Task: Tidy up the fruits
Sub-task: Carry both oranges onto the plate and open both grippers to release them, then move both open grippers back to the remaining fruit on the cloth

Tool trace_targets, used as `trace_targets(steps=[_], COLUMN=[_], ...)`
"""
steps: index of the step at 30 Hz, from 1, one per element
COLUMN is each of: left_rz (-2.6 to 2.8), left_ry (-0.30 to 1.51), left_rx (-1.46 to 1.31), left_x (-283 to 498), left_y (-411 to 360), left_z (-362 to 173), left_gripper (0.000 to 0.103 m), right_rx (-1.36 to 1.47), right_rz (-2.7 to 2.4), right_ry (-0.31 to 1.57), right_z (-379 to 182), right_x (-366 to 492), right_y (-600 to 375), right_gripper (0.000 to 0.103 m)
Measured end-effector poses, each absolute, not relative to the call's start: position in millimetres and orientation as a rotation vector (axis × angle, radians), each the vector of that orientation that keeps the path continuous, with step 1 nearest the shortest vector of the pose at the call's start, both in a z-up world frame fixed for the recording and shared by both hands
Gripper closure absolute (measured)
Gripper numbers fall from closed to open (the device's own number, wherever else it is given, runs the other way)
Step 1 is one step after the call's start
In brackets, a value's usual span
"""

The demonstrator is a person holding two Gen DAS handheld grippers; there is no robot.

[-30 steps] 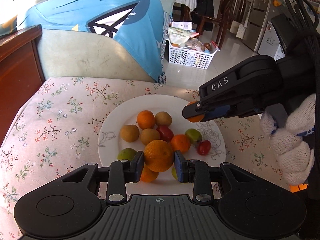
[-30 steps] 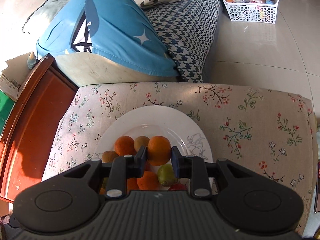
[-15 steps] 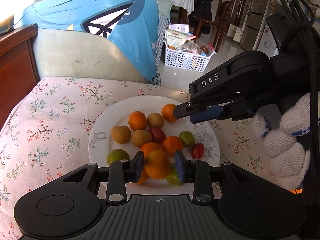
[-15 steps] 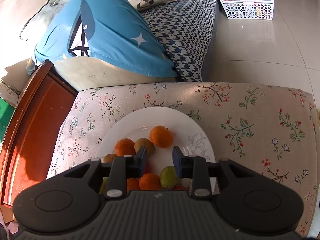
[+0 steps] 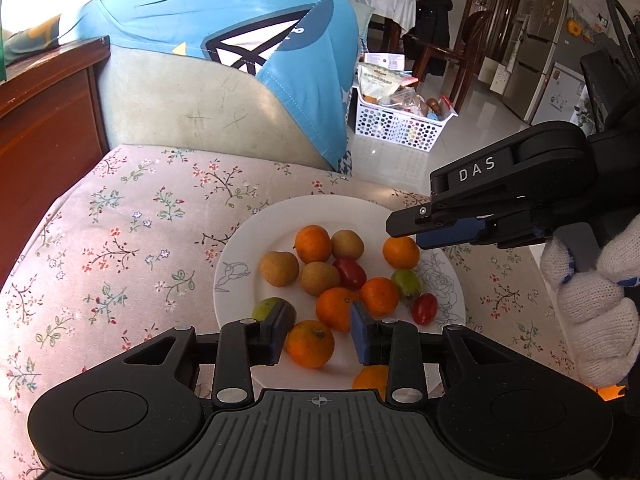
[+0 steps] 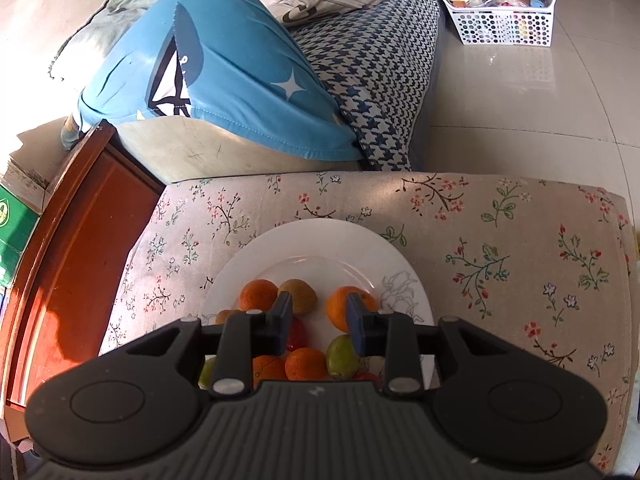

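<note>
A white plate (image 5: 248, 248) on the floral cloth holds several oranges, brown fruits, green fruits and two red ones. My left gripper (image 5: 318, 330) hovers over the plate's near edge, open. An orange (image 5: 310, 343) lies on the plate between its fingers, with a gap at the right pad. My right gripper (image 5: 404, 230) reaches in from the right, held by a white-gloved hand (image 5: 592, 308). In its own view the right gripper (image 6: 318, 314) is open with nothing between the pads. An orange (image 6: 340, 304) rests on the plate (image 6: 320, 240), partly behind the right fingertip.
The floral-covered table (image 5: 132, 232) has bare cloth left of the plate and, in the right wrist view, to the right (image 6: 520, 264). A sofa arm with a blue cloth (image 5: 224, 32) stands behind, a wooden cabinet (image 5: 44, 128) at left, and a white basket (image 5: 394, 126) on the floor.
Both grippers held an orange a second ago. The right one let its orange down at the plate's far right; the left one lowered its orange to the near edge and let go.
</note>
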State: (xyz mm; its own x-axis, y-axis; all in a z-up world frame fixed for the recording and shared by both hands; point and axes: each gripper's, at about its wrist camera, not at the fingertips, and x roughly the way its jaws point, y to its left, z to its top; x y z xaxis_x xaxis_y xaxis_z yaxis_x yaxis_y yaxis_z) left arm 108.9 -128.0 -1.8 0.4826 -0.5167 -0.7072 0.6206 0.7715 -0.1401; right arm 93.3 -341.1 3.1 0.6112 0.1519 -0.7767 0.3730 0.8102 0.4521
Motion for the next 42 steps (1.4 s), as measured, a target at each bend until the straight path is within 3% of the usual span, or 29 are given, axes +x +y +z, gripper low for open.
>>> trace_targets(steps=[15,20,42], left_rz=[-0.638,-0.558,-0.294], left_ry=[0.828,0.827,0.864], left_rx=[0.124,0.075,-0.009], left_x=[111.1,110.3,112.4], left_y=[-101.5,-77.5,-4.5], left_z=[15.7,26.4,31.1], left_gripper=[0.070,0.059,0.057], right_rx=[0.608,0.591,0.408], right_rz=[-0.079,-0.029,0.302], right_ry=[0.914,0.915,0.950], right_z=[10.9,13.6,-1.7], right_x=[89.0,82.6,46.7], right_y=[-328.9,-312.3,-188.7], right_gripper=[0.072,0.072,0.072])
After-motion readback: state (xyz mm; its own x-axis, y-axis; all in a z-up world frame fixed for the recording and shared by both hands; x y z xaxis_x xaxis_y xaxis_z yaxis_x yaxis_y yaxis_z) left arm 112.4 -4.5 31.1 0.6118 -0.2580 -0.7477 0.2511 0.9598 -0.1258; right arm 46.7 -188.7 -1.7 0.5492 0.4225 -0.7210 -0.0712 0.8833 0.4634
